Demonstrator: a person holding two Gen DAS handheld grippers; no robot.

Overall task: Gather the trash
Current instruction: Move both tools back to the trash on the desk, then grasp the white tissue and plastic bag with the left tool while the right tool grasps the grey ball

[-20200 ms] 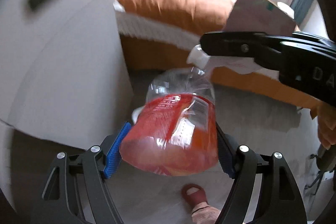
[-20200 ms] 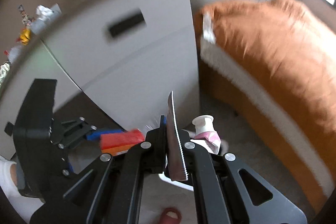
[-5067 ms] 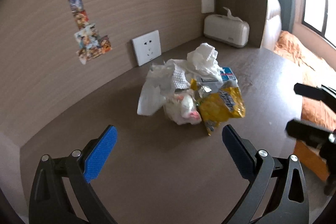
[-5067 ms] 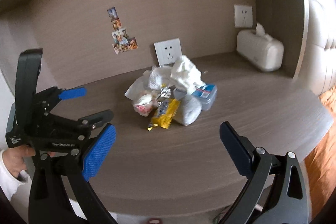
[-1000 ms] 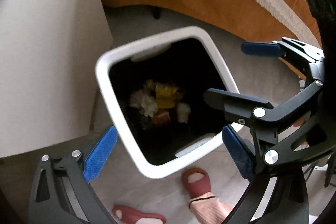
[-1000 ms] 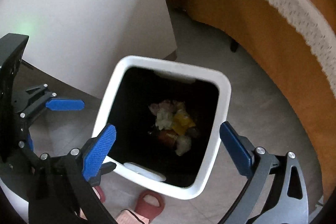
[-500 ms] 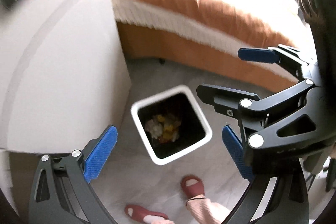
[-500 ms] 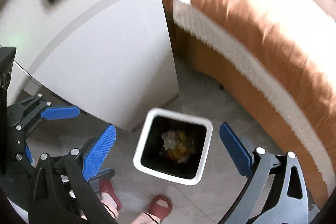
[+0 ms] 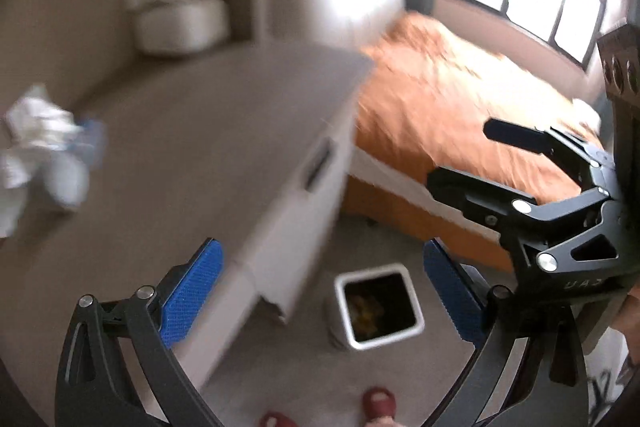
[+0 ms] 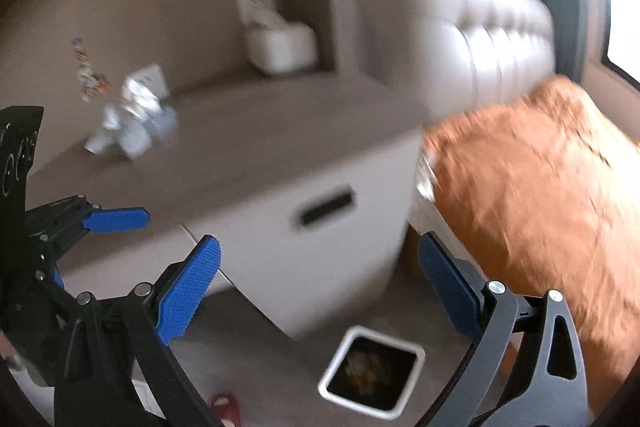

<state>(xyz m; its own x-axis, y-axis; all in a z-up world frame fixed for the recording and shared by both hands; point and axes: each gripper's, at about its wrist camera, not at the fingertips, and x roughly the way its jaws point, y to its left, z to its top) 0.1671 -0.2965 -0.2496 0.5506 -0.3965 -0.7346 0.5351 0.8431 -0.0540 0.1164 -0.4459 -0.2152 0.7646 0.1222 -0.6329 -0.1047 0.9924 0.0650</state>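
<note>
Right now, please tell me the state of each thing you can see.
left gripper: open, holding nothing
right gripper: open, holding nothing
trash bin: uncovered, trash inside, on the floor
leftover trash: on the desk, blurred
tissue box: on the desk

1. Both views motion-blurred; white crumpled trash pile (image 9: 38,143) on the desk ahead-left of the left gripper (image 9: 320,291) is smeared, items not separable
2. Bin (image 10: 372,371) contents below the right gripper (image 10: 320,287): blurred yellowish mass
3. Slippers (image 9: 378,403) cut off by bottom edge
4. Wall stickers (image 10: 86,75) unreadable
</note>
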